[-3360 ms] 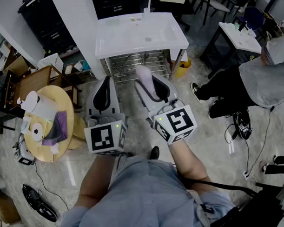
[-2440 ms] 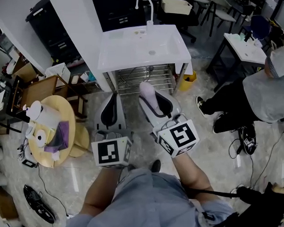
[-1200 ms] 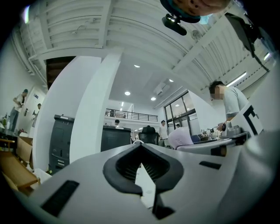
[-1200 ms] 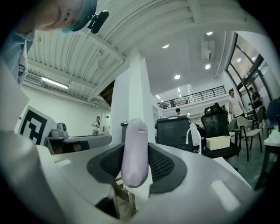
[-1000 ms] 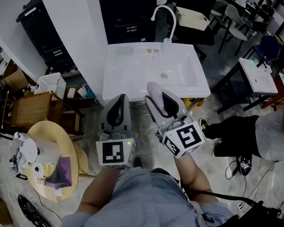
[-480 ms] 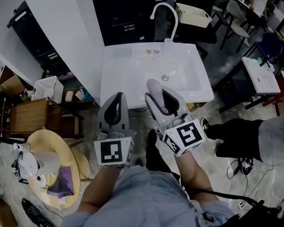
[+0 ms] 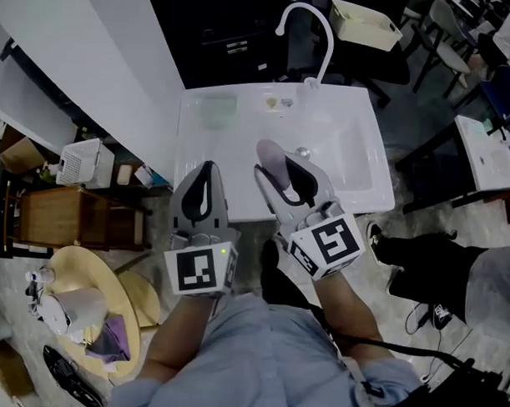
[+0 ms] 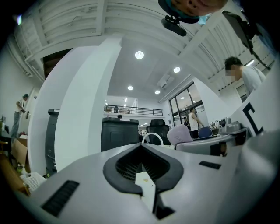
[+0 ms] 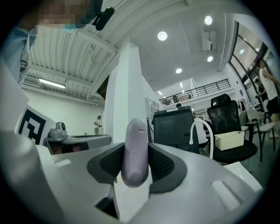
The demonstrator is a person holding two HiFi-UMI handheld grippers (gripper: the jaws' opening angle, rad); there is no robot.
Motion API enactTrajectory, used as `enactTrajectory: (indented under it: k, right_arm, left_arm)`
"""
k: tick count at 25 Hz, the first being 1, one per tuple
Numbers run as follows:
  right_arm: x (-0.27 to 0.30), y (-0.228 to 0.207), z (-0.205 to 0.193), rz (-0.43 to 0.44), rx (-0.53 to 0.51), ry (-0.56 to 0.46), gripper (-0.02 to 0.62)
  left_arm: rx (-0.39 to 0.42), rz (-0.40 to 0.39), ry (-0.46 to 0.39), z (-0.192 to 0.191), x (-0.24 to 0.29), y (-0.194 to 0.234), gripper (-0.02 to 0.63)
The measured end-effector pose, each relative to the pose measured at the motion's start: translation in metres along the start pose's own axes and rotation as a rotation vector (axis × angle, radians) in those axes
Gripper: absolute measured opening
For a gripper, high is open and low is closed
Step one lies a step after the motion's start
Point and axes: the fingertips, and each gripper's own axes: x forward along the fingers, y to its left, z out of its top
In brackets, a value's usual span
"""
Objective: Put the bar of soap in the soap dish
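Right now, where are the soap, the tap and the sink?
bar of soap (image 9: pixel 134 153): right gripper view, on its purple middle.
faucet (image 7: pixel 312 80): head view, on its base.
sink (image 7: pixel 208 159): head view, on the flat left side.

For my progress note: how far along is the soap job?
Done: the bar of soap is clamped in the right gripper. In hand: it is held above the sink's front edge. Left: reach the pale green soap dish at the sink's back left and set it in.
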Motion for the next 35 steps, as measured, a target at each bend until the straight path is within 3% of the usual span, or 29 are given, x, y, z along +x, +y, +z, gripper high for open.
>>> enactTrajectory:
  k: [6, 14, 19, 27, 35]
  right_arm:
    - [0.036, -0.048, 0.003, 0.053, 0.032, 0.014, 0.153]
    - [0.081, -0.073, 0.010, 0.125, 0.022, 0.001, 0.153]
    - [0.112, -0.087, -0.001, 0.124, 0.038, 0.031, 0.153]
    - [0.178, -0.100, -0.022, 0.159, 0.031, 0.069, 0.153]
    - [0.237, -0.120, -0.075, 0.145, 0.060, 0.158, 0.153]
  left_arm:
    - [0.002, 0.041, 0.021, 0.002, 0.060, -0.004, 0.006]
    - [0.055, 0.096, 0.012, 0.008, 0.093, 0.016, 0.006]
    - [0.055, 0.120, 0.017, 0.002, 0.112, 0.038, 0.006]
    - [0.011, 0.129, 0.027, -0.025, 0.160, 0.084, 0.006]
    - [-0.027, 0.100, 0.089, -0.069, 0.213, 0.118, 0.006]
